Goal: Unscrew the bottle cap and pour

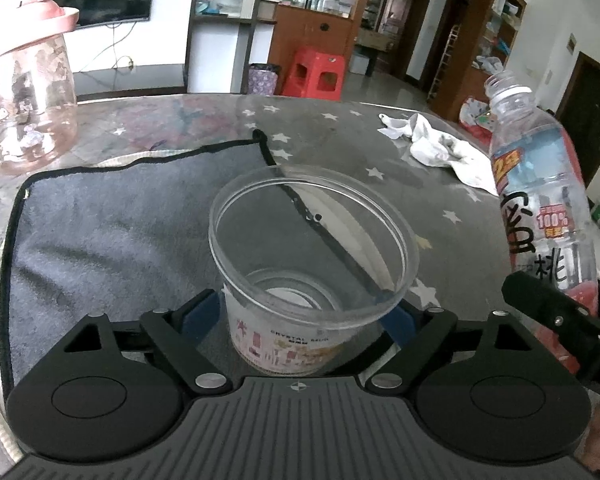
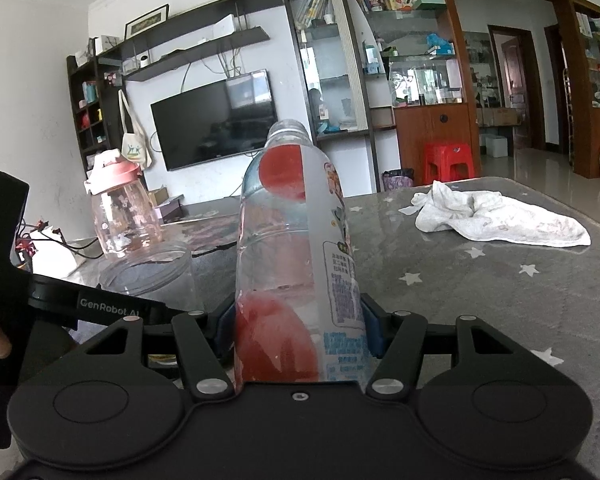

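Observation:
My left gripper (image 1: 300,316) is shut on a clear plastic cup (image 1: 312,248) with a printed label; the cup looks empty and stands over the edge of a grey towel (image 1: 112,232). My right gripper (image 2: 298,332) is shut on a clear drink bottle (image 2: 296,248) with a red and white label, partly filled with water. The bottle's neck is open with no cap on it, and it leans slightly left. The bottle also shows in the left wrist view (image 1: 540,208), to the right of the cup. The cup shows in the right wrist view (image 2: 148,276), left of the bottle.
A pink lidded drinking bottle (image 1: 28,100) stands at the back left of the grey star-patterned table (image 1: 340,140). A crumpled white cloth (image 1: 436,144) lies at the back right. The cloth also shows in the right wrist view (image 2: 496,220).

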Motion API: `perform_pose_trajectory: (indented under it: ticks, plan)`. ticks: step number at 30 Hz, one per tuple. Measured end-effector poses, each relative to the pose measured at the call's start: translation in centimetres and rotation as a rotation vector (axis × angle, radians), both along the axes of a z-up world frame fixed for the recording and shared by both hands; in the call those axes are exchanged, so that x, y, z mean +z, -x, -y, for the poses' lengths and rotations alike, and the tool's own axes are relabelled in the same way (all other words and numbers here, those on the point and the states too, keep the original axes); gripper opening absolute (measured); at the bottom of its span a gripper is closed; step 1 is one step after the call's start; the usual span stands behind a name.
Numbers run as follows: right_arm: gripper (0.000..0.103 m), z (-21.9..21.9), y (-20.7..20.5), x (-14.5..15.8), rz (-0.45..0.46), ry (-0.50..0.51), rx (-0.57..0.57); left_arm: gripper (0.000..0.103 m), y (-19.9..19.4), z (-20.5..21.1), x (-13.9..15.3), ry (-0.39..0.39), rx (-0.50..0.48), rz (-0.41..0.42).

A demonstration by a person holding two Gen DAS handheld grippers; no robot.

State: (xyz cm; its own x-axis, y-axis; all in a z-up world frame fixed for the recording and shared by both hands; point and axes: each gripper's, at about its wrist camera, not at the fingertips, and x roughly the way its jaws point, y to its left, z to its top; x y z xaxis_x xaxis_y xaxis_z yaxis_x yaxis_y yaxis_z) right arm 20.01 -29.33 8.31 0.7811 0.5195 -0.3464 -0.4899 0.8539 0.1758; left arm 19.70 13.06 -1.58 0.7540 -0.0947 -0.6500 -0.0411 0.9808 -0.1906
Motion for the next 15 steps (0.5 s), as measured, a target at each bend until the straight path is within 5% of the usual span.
perform_pose_trajectory:
  ticks: [15]
  plan:
    - [0.062,1.3,1.9,-0.2,-0.001,0.032,-0.031,0.087,1.7,0.5,0.5,-0.002,0.000,0.021]
